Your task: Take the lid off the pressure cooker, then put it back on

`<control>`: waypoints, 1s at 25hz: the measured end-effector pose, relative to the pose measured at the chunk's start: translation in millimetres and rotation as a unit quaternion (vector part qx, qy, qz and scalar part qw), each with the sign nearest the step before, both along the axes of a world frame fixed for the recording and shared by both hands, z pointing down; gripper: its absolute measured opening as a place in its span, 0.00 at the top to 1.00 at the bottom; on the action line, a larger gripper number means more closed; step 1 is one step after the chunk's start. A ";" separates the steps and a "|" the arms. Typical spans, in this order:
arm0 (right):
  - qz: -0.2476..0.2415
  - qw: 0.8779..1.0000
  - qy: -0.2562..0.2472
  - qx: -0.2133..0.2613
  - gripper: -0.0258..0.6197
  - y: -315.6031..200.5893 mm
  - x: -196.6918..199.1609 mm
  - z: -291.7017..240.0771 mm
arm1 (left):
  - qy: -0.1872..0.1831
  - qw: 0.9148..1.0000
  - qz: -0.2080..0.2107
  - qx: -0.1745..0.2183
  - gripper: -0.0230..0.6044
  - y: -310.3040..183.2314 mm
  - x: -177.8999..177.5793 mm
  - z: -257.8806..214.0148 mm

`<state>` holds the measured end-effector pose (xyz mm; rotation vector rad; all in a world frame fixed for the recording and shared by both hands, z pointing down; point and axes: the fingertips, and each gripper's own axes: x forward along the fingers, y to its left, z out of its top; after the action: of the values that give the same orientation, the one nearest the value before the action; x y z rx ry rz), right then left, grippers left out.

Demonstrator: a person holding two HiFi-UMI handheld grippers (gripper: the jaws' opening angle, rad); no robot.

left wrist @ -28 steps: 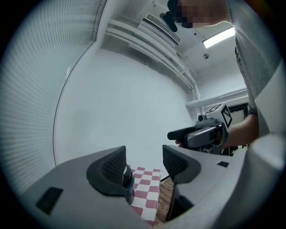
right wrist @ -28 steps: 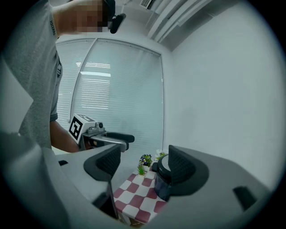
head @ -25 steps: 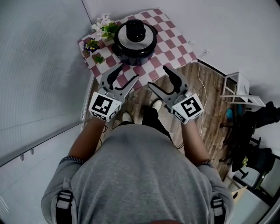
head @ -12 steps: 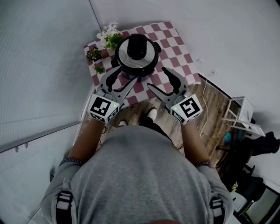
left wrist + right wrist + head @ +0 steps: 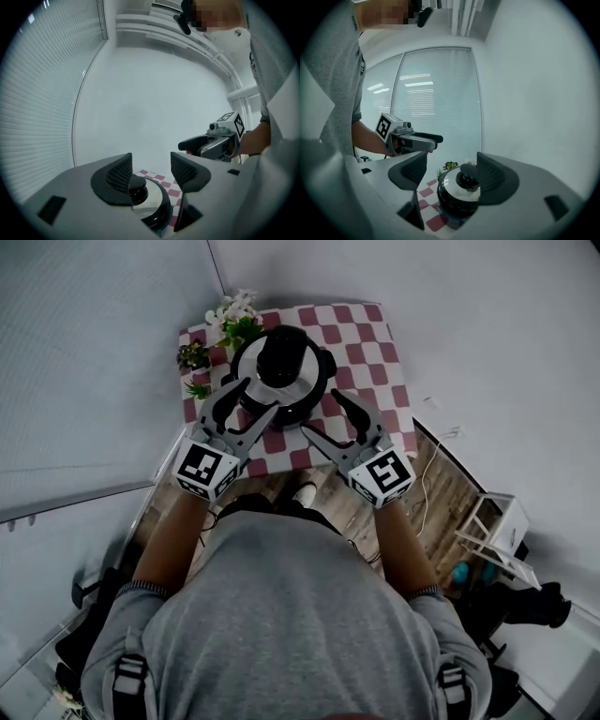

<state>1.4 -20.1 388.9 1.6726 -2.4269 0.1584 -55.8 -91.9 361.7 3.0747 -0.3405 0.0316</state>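
Observation:
A black pressure cooker (image 5: pixel 302 399) stands on a red-and-white checked table (image 5: pixel 366 343); its silver lid (image 5: pixel 302 381) with a black knob (image 5: pixel 279 354) sits on it. Both grippers hover just short of the cooker, over the table's near part. My left gripper (image 5: pixel 253 399) is open at the cooker's left front, nothing between its fingers. My right gripper (image 5: pixel 322 412) is open at the right front, also empty. In the left gripper view the knob (image 5: pixel 137 185) shows between the open jaws of my left gripper (image 5: pixel 150 169). In the right gripper view the cooker (image 5: pixel 454 201) lies ahead of my right gripper (image 5: pixel 450 172).
White flowers (image 5: pixel 234 313) and two small potted plants (image 5: pixel 193 355) stand at the table's far-left corner, close behind the cooker. Walls bound the table at the back, blinds on the left. A white rack (image 5: pixel 494 532) and a cable (image 5: pixel 433 448) are on the wooden floor to the right.
The person has come closer to the table. Both open grippers have moved forward from over the floor to just in front of the cooker. The lid has stayed on.

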 end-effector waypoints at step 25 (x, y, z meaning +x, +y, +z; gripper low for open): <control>-0.075 0.974 0.055 -0.206 0.43 -124.2 29.7 81.1 | -0.262 0.925 0.264 0.076 0.51 -71.3 68.0 105.5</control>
<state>31.2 -144.3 470.0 1.2790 -2.2326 0.4954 12.2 -163.2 467.2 3.1485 0.5109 0.8910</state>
